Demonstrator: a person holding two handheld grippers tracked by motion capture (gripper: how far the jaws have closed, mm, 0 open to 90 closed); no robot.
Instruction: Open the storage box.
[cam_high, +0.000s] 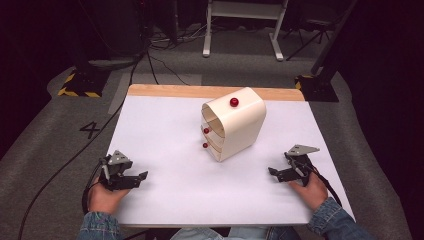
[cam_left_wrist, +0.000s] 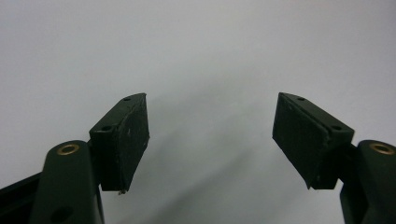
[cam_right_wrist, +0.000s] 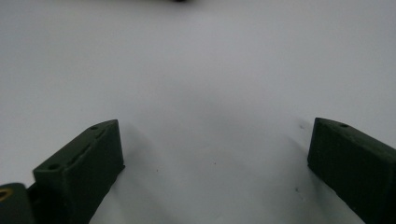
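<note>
A cream small drawer cabinet (cam_high: 235, 125) with rounded corners stands upright at the middle of the white table (cam_high: 170, 130). It carries red round knobs: one on top (cam_high: 234, 102) and two on its left-facing drawer fronts (cam_high: 205, 138). My left gripper (cam_high: 142, 178) rests near the front left of the table, jaws open, nothing between them. In the left gripper view that gripper (cam_left_wrist: 211, 135) faces bare white surface. My right gripper (cam_high: 272, 173) rests at the front right, also open and empty; in the right gripper view it (cam_right_wrist: 215, 158) looks across the white tabletop.
A wooden strip (cam_high: 175, 91) edges the table's far side. Beyond it on the grey floor lie cables (cam_high: 150, 60), a white frame's legs (cam_high: 242, 30) and black stands with yellow-black bases (cam_high: 80, 85). White surface lies open on both sides of the cabinet.
</note>
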